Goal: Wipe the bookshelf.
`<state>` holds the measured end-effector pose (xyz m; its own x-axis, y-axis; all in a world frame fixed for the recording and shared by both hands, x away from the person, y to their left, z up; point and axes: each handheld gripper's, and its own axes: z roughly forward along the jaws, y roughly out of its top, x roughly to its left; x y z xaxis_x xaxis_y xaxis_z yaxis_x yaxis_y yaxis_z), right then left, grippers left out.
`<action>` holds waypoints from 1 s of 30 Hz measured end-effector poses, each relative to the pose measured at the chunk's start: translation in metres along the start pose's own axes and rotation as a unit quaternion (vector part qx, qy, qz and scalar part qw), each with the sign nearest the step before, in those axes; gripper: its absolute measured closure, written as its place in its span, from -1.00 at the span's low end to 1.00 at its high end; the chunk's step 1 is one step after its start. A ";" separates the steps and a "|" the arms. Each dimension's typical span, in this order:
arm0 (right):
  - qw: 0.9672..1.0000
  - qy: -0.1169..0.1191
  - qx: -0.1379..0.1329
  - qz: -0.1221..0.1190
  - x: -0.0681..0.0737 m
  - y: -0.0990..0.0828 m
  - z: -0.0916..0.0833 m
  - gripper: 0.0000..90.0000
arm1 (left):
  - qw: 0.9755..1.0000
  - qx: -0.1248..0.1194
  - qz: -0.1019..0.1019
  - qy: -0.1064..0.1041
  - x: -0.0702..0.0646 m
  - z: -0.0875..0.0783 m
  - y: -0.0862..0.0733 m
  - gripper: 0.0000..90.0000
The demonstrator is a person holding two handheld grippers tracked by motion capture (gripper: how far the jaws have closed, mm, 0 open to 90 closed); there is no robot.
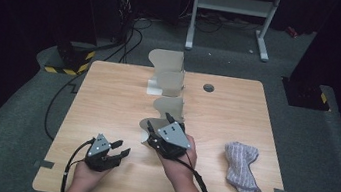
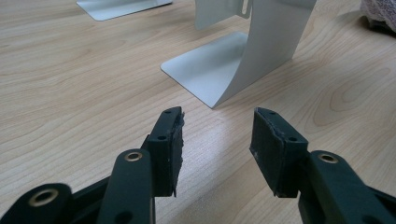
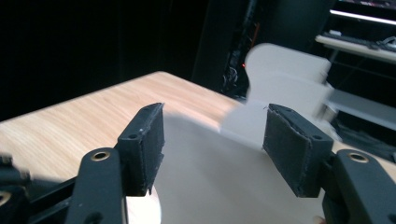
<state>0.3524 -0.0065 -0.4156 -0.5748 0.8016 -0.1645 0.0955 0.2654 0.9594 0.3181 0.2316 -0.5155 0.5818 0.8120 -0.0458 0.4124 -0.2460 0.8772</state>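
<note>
The right gripper [image 1: 159, 123], fingers spread with nothing pinched, hovers at the top edge of the nearer pale grey bent-metal bookend [image 1: 146, 129], which stands mid-bench [image 1: 108, 92]. The left gripper [image 1: 120, 150] rests half open, empty. Likely a grasp is being lined up; next, straddle the upright plate and close.

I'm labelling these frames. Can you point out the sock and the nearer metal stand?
sock [image 1: 240, 166]: high view, middle of the striped fabric.
nearer metal stand [image 2: 212, 70]: left gripper view, its flat base plate.
</note>
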 end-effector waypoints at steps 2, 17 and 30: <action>1.000 0.003 0.003 -0.004 0.005 0.006 0.011 -0.11 | 1.000 -0.001 0.001 -0.001 0.001 0.000 -0.001 0.18; 0.999 0.023 0.037 0.015 0.002 0.005 0.021 -0.06 | 1.000 0.004 -0.003 -0.003 0.002 -0.001 -0.002 0.18; 1.000 0.015 0.019 0.011 -0.027 -0.011 -0.019 -0.03 | 1.000 0.009 -0.002 -0.004 0.000 0.002 -0.002 0.18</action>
<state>0.3508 -0.0413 -0.4175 -0.5969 0.7906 -0.1363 0.1383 0.2688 0.9532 0.3188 0.2309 -0.5187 0.5864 0.8083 -0.0527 0.4266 -0.2529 0.8684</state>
